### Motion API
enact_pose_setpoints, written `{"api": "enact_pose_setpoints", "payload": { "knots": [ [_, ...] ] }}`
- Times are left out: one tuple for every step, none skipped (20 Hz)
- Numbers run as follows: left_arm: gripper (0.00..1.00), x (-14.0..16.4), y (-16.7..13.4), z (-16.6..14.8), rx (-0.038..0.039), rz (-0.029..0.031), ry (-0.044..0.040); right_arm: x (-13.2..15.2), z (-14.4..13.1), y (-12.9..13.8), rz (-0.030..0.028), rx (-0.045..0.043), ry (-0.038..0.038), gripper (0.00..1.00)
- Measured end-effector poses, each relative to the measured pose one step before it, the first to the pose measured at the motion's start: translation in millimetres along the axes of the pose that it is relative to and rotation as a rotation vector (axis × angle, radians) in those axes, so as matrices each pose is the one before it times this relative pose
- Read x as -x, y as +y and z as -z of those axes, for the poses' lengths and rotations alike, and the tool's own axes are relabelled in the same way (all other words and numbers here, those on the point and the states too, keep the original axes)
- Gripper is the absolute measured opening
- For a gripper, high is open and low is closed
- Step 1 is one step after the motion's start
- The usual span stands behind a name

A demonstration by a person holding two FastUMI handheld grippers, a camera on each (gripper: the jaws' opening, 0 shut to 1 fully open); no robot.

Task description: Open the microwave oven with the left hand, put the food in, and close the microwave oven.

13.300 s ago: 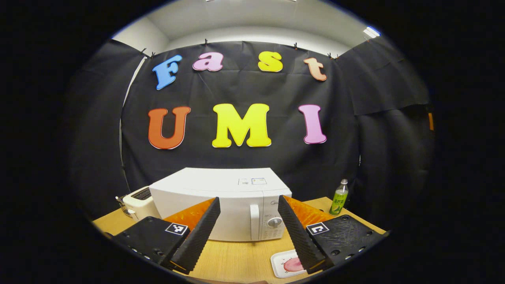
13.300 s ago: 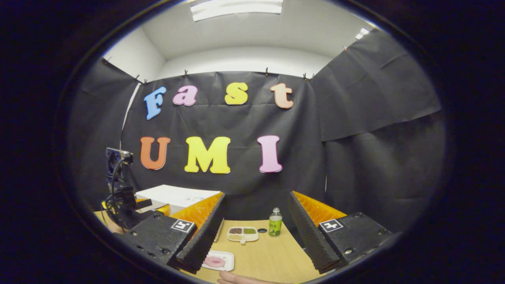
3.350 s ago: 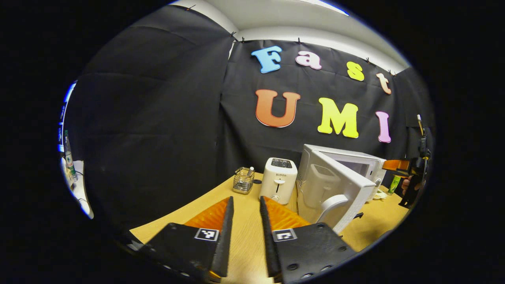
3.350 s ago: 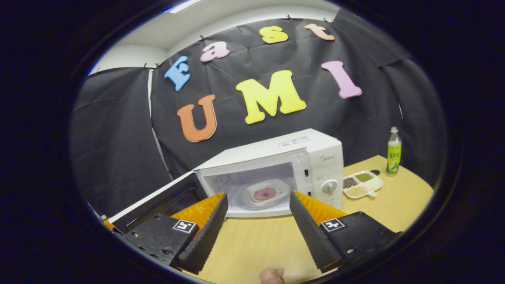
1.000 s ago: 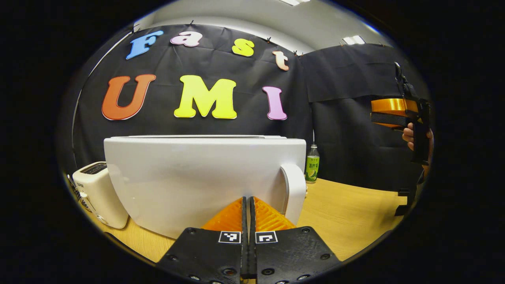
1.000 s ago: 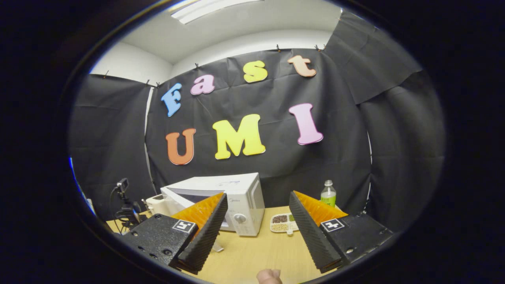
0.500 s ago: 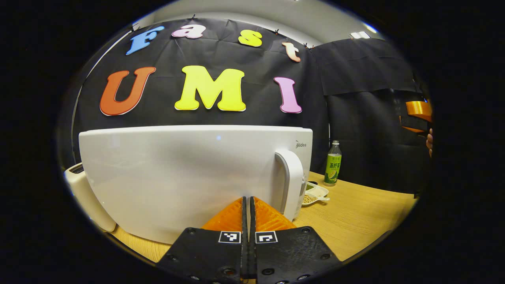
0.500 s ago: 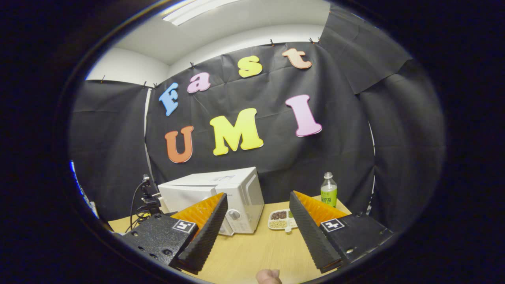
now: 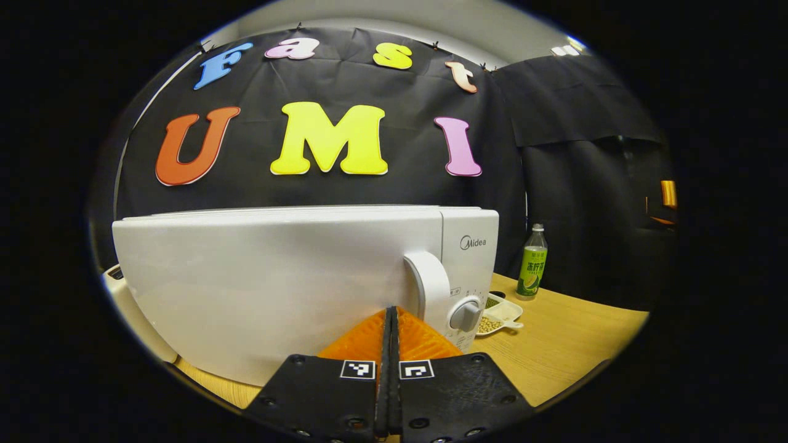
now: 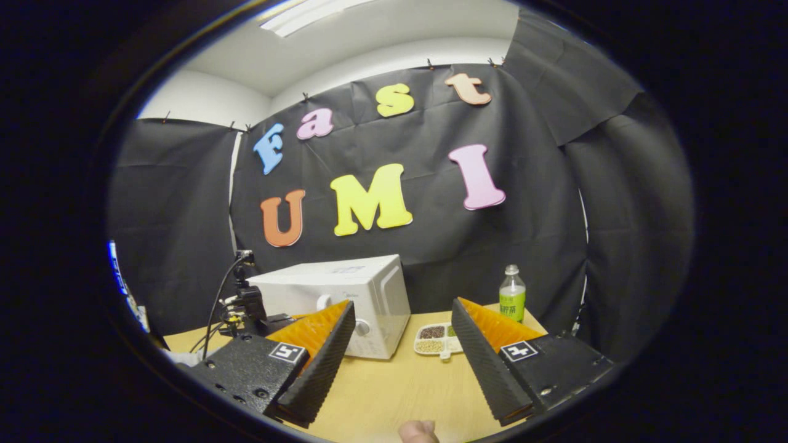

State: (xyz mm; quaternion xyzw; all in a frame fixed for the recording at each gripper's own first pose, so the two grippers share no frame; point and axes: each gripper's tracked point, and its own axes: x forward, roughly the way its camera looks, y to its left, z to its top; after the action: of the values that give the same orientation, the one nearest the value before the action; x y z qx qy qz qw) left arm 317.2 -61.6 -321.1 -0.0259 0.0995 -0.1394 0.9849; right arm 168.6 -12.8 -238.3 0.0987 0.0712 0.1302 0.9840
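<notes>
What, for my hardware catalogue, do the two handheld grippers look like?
The left gripper and right gripper match: each has two long wedge-shaped jaws with ridged inner faces, mounted on flat textured plates with screw holes. Every plate carries a small square black-and-white marker. Seen from the right gripper view, the left gripper has cables looping off its body.

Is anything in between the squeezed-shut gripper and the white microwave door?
Nothing visible is. The left gripper, its fingers together, points straight at the white microwave oven's door, tips at or very near it, just left of the white door handle. Actual contact can't be confirmed. The door looks flush with the control panel.
</notes>
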Motion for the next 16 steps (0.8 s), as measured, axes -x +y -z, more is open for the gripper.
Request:
{"api": "enact_pose_setpoints", "payload": {
  "knots": [
    [0.0,0.26,1.22,-0.06,0.00649,-0.01674,0.00476,2.41,0.54,0.01,0.00795,-0.00368,0.00823,0.9],
    [0.0,-0.11,0.85,-0.3,0.0007,-0.02151,0.00322,3.54,0.45,0.06,0.00652,-0.00188,0.00613,0.9],
    [0.0,0.43,1.1,-1.09,-0.0142,-0.0245,-0.00014,3.32,-0.6,2.55,0.00279,-0.00264,0.00381,0.9],
    [0.0,0.87,1.41,-0.73,-0.01668,-0.02924,-0.00146,4.12,0.19,1.79,0.00196,-0.00209,0.00527,1.0],
    [0.0,-0.18,0.71,-0.72,-0.01778,-0.0281,0.001,4.04,-0.27,1.76,0.00362,-0.00188,0.00377,0.9],
    [0.0,-0.46,2.02,0.86,-0.01222,-0.02632,0.00918,4.34,0.13,0.69,0.00419,-0.00117,0.0036,0.9],
    [0.0,-0.16,1.45,-0.03,0.00295,-0.02341,0.01294,3.27,0.47,0.46,0.00853,-0.00167,0.00639,0.9],
    [0.0,0.81,-0.12,-0.35,0.00908,-0.02087,0.0168,3.49,1.78,-0.28,0.00622,-0.00018,0.00757,1.0],
    [0.0,0.34,0.39,-0.71,0.00879,-0.01647,0.01351,3.12,0.94,0.75,0.00634,-0.00215,0.00925,1.0],
    [0.0,0.57,1.56,-1.46,0.00837,-0.02001,0.01033,2.8,1.01,-1.25,0.00971,-0.00128,0.00585,1.0],
    [0.0,1.0,1.13,-0.28,-0.00663,-0.01772,0.00934,2.14,-0.87,-0.46,0.01024,0.00166,0.00381,0.9],
    [0.0,1.72,5.16,-2.25,-0.01762,-0.03089,0.00407,2.12,1.12,-0.61,0.01024,0.0019,0.00617,0.9],
    [0.01,2.15,8.21,-1.25,-0.02955,-0.03914,0.00664,2.42,0.13,0.73,0.00541,0.00023,0.0051,0.9],
    [0.0,3.93,3.78,-0.91,-0.02039,-0.02013,0.00827,2.11,0.22,1.88,0.00322,0.0009,0.00306,0.91],
    [0.06,7.34,-2.57,0.44,0.00051,0.01315,0.02181,2.39,-0.26,1.66,0.0025,0.00311,0.00131,0.91],
    [0.11,7.65,-2.04,0.32,0.01821,0.01,0.01642,1.96,-1.55,0.43,0.00427,0.00329,-0.00224,0.91]
  ]
}}
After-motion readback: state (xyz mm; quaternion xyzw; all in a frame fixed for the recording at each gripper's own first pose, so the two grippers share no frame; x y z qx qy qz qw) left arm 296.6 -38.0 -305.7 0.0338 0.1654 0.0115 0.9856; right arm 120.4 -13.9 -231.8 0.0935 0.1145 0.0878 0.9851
